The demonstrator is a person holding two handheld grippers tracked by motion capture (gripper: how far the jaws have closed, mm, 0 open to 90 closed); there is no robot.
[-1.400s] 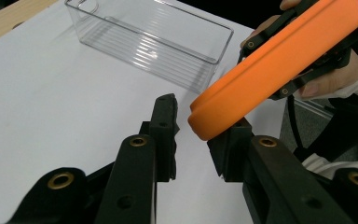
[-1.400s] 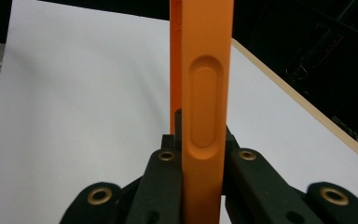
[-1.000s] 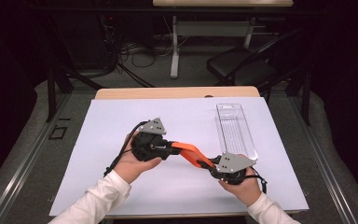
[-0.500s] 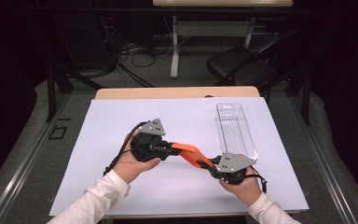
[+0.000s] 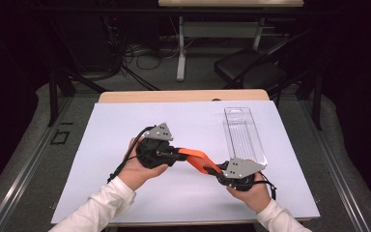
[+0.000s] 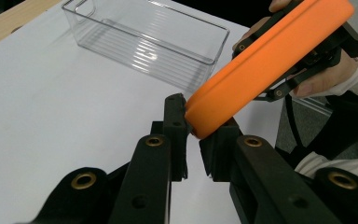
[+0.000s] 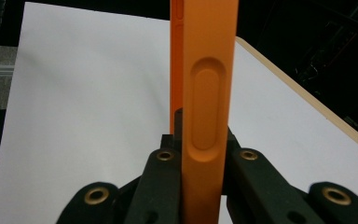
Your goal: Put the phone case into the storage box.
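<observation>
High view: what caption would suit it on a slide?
Two hand-held grippers, left gripper and right gripper, clamp an orange case between them beside a clear bin.

A lab or recording room is showing here: a table (image 5: 183, 95) is standing under a white sheet (image 5: 101, 145) in a dark space, cables (image 5: 140, 53) are lying tangled on the grey floor (image 5: 24, 145), and a desk frame (image 5: 181, 43) and a chair (image 5: 251, 72) are waiting behind.

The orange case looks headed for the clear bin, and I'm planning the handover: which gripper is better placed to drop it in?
Probably the right gripper. It is shut on the orange case and sits right at the near end of the clear bin. The left gripper, clamping the other end, is farther from it.
</observation>
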